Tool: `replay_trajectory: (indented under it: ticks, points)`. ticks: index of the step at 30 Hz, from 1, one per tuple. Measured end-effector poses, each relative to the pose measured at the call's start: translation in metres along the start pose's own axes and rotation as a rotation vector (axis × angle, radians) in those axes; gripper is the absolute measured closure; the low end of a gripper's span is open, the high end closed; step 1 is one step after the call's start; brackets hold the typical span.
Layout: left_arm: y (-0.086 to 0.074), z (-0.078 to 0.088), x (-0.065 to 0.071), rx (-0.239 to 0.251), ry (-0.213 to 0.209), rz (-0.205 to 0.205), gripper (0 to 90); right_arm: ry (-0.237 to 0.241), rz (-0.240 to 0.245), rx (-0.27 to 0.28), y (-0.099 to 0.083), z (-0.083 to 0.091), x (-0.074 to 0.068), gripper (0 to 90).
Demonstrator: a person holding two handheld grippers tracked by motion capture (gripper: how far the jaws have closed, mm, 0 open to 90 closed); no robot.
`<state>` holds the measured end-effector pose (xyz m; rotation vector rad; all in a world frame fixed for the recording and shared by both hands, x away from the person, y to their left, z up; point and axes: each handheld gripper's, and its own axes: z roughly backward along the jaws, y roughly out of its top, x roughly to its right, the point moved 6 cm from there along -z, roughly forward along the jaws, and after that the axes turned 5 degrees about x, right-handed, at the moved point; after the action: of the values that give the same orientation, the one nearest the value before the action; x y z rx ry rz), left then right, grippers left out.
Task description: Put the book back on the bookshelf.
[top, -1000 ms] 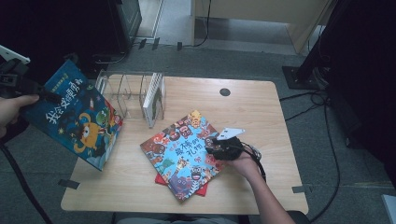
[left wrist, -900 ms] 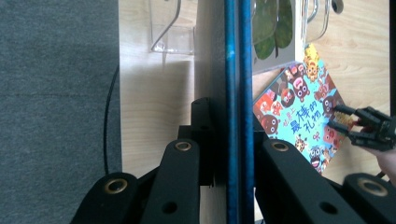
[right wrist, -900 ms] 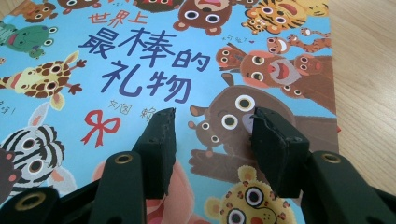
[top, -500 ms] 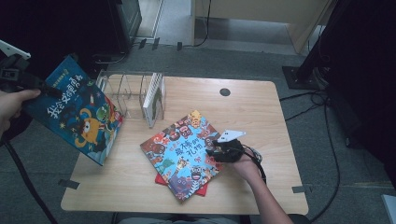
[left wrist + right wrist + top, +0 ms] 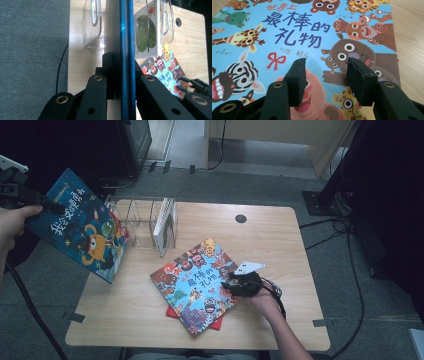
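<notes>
While the left gripper [image 5: 30,200] is hanging out past the table's left edge, its jaws are clamping the blue monster picture book [image 5: 80,227] by one corner — in the left gripper view the book's blue edge [image 5: 126,50] is running straight up between the two black jaws, pinched tight. That book is tilting in the air, its lower corner hanging over the wooden table [image 5: 280,240] just beside the clear acrylic book rack [image 5: 135,220]. Standing upright in the rack's right-hand slot is a thin white book with a green leaf on its cover [image 5: 146,32]. Nearer the person, the right gripper [image 5: 235,284] is resting over the right edge of the animal picture book [image 5: 197,282], which is lying flat on a red book [image 5: 172,312] in the middle of the table. Its jaws are standing partly apart — in the right gripper view [image 5: 325,75] they are sitting just above the cover's brown bear, gripping nothing.
</notes>
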<state>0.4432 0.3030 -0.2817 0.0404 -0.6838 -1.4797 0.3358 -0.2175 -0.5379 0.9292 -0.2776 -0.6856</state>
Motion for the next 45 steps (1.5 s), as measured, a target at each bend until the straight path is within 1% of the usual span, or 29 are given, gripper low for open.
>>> replay_trajectory:
  ticks: [2,7,12,14,18,21,23,25,26,30,31,33,35,37,40,41,45]
  points:
    - [0.003,-0.004,0.000,0.002,0.001,0.003,82.9,0.004,-0.007,0.005,-0.001,0.001,-0.001,49.4]
    - [0.015,-0.017,-0.001,0.016,0.011,0.012,82.9,0.000,0.005,0.008,-0.003,0.002,-0.005,49.0]
    - [0.026,-0.029,-0.002,0.021,0.014,0.021,82.9,-0.005,0.001,0.017,-0.006,0.006,-0.006,48.8]
    - [0.030,-0.034,-0.003,0.023,0.011,0.028,82.8,-0.009,0.003,0.018,-0.008,0.007,-0.006,48.8]
    - [0.035,-0.043,-0.003,0.023,0.011,0.028,82.8,-0.014,-0.001,0.035,-0.010,0.008,-0.007,47.9]
    - [0.040,-0.050,-0.003,0.031,0.003,0.024,82.5,-0.023,0.005,0.043,-0.011,0.009,-0.008,47.5]
    - [0.041,-0.054,-0.004,0.028,-0.007,0.031,82.4,-0.030,0.007,0.041,-0.012,0.010,-0.009,47.5]
    - [0.042,-0.058,-0.004,0.023,-0.010,0.028,82.3,-0.034,0.009,0.041,-0.014,0.013,-0.009,47.6]
    - [0.043,-0.059,-0.004,0.028,-0.013,0.027,82.2,-0.035,0.010,0.043,-0.015,0.013,-0.009,47.6]
    - [0.042,-0.059,-0.006,0.013,-0.039,0.023,80.8,-0.038,0.005,0.043,-0.016,0.016,-0.009,47.6]
    - [0.042,-0.059,-0.006,0.014,-0.041,0.024,80.3,-0.038,0.005,0.043,-0.017,0.016,-0.009,47.6]
    - [0.042,-0.058,-0.007,0.012,-0.030,0.024,80.0,-0.039,0.006,0.042,-0.017,0.016,-0.009,47.6]
    - [0.041,-0.058,-0.009,0.009,-0.023,0.026,77.7,-0.038,0.005,0.043,-0.017,0.016,-0.009,47.6]
    - [0.040,-0.057,-0.011,0.008,-0.015,0.027,72.9,-0.037,0.008,0.042,-0.017,0.016,-0.008,47.6]
    - [0.039,-0.057,-0.010,0.015,-0.024,0.013,66.0,-0.037,0.005,0.043,-0.016,0.015,-0.008,47.6]
    - [0.039,-0.056,-0.010,0.017,-0.030,0.017,64.0,-0.035,0.008,0.045,-0.016,0.015,-0.007,47.6]
    - [0.039,-0.052,-0.009,0.016,-0.032,0.016,60.5,-0.035,0.002,0.042,-0.015,0.015,-0.007,47.6]
